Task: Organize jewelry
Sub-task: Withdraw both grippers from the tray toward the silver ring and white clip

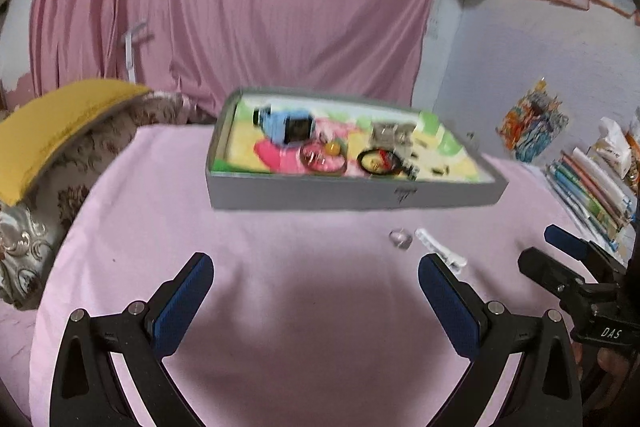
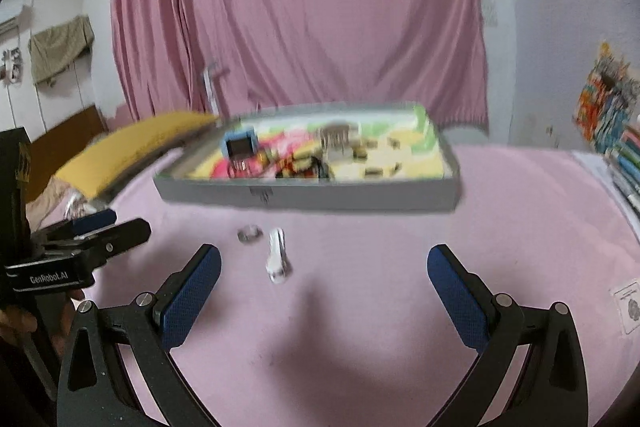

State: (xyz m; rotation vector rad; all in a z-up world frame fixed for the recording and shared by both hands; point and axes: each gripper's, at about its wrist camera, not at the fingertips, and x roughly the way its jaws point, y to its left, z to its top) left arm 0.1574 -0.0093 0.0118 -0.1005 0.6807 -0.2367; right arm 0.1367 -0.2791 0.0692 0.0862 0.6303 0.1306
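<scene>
pink cloth (image 2: 360, 267) carries a ring (image 2: 249, 233) and white clip (image 2: 277, 255), just ahead of the right gripper (image 2: 324, 287), jaws apart. left gripper (image 1: 316, 297) is wide apart too; the left tool reads "GenRobot.AI".

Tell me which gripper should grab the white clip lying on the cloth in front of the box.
Right, probably. The white clip lies just ahead of the open right gripper, near its left finger. From the open left gripper, it sits beyond the right finger.

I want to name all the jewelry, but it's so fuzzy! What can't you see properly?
- Small pieces in the gray box: motion blur, both views.
- Clear ring-like thing on the pink cloth: too small and smeared.
- White clip: blurred, details lost.
- Right gripper in the left view: cut off by the edge.
</scene>
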